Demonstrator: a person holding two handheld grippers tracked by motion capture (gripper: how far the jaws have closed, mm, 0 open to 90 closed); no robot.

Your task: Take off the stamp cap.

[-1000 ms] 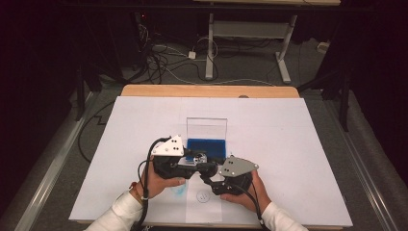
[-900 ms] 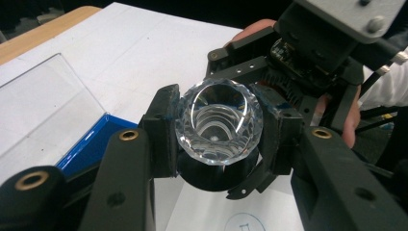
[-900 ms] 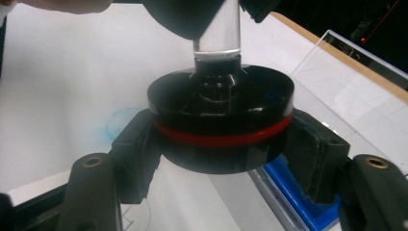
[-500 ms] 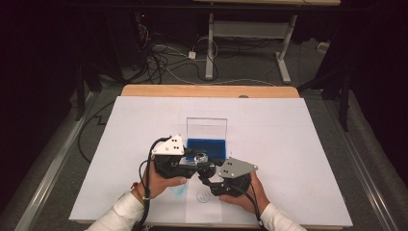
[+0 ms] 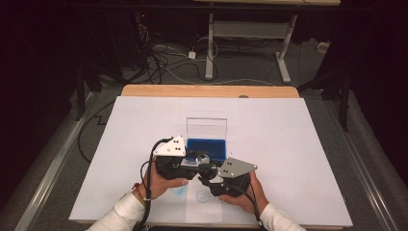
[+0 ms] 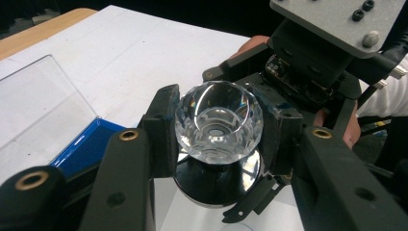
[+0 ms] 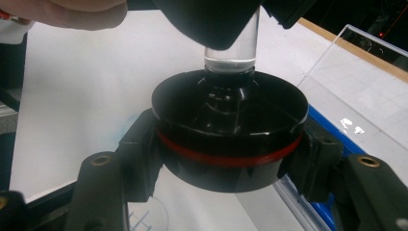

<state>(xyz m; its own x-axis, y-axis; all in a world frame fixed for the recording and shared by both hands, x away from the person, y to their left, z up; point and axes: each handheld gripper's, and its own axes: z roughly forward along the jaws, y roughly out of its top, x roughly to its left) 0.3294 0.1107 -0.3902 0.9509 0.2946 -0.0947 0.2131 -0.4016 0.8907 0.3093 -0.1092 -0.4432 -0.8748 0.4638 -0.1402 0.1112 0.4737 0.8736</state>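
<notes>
The right gripper [image 5: 210, 179] has just been closing its jaws, and they now clamp a black round base [image 7: 230, 130] with a red ring, which lies between its pads. The left gripper [image 5: 195, 161] is clenched on a faceted crystal knob [image 6: 219, 120], whose clear stem enters the top of the base from above. With both parts gripped, the assembly step is judged ready: the knob can be seated in, or twisted against, the base. The joined pair hangs just in front of the blue tray [image 5: 207, 147] of an open case, close to its near edge and clear of the white sheet [image 5: 288, 144] below. The left hand [image 5: 166, 182] comes in beside the tray's near left corner, its gripper pointing right and level. The right hand [image 5: 245, 192] sits nearer the person than the tray, its gripper angled toward the left one so the jaws meet tip to tip.
</notes>
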